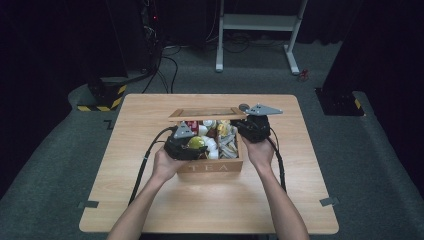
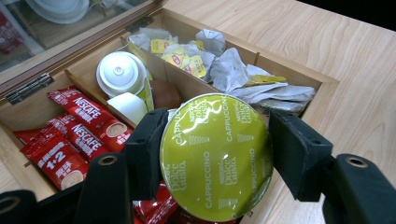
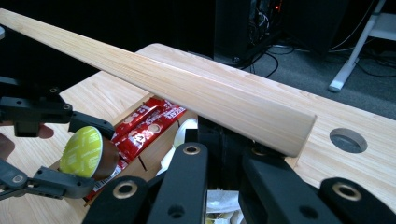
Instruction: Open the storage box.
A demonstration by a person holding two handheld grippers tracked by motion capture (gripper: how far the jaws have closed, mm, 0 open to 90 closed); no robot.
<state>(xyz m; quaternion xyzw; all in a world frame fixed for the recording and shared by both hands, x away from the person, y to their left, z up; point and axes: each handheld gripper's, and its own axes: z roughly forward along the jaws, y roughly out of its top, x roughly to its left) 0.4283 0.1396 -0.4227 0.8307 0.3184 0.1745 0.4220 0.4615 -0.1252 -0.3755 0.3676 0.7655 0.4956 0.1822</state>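
An open wooden tea box stands mid-table, its lid raised at the back. My left gripper is shut on a brown capsule with a green "Cappuccino" foil top, held just above the box's left compartments. The high view shows that gripper over the box's left half. My right gripper is at the lid's right end. In the right gripper view its jaws stand close together against the lid's lower edge, seemingly clamped on it, tips hidden. The capsule shows at left there.
The box holds red Nescafe sachets, white capsules and crumpled tea bags in divided compartments. A round hole pierces the tabletop behind the box. Bare wood lies in front of it. Cables trail from both grippers.
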